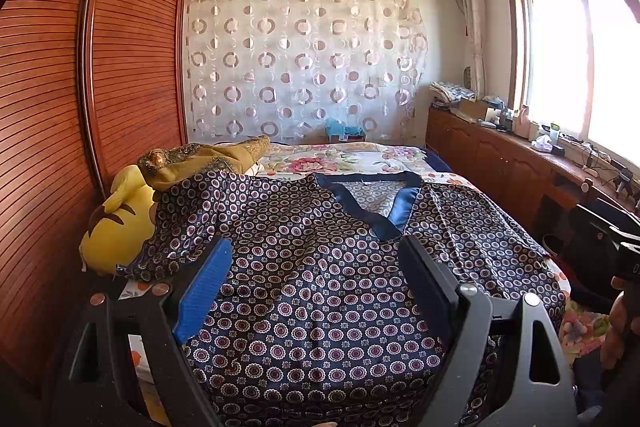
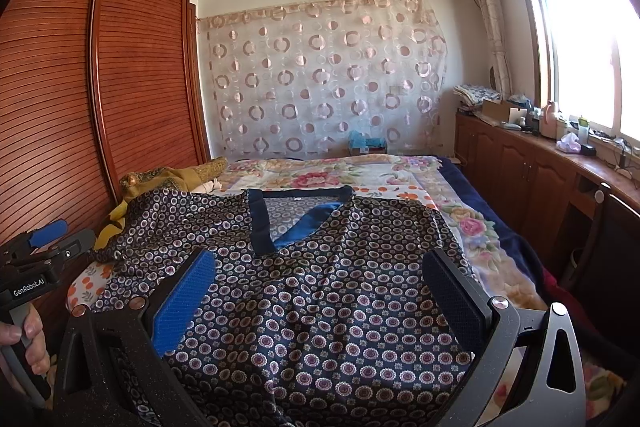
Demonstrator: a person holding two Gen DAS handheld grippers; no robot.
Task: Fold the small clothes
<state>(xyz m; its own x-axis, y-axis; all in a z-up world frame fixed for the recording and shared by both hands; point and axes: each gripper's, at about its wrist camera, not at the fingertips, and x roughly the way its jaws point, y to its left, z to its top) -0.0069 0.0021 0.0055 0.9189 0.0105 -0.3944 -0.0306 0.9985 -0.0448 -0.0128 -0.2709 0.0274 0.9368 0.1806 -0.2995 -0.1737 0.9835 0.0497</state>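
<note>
The top [image 1: 320,287] is lying spread on the bed [image 1: 340,157], collar far, left sleeve reaching the plush [image 1: 116,219]. Both grippers [image 1: 316,263] [image 2: 320,279] are hovering wide open, holding nothing.

Two black handheld grippers. The left gripper [image 1: 316,255] and the right gripper [image 2: 320,267] each have black angular frames, silver round screws, one blue ribbed finger pad and one dark pad. White "GenRobot.AI" lettering marks the left gripper's body.

text: "GenRobot.AI" | on: black body of left tongs [image 2: 44,241] | view: right wrist | other text: none legible
</note>
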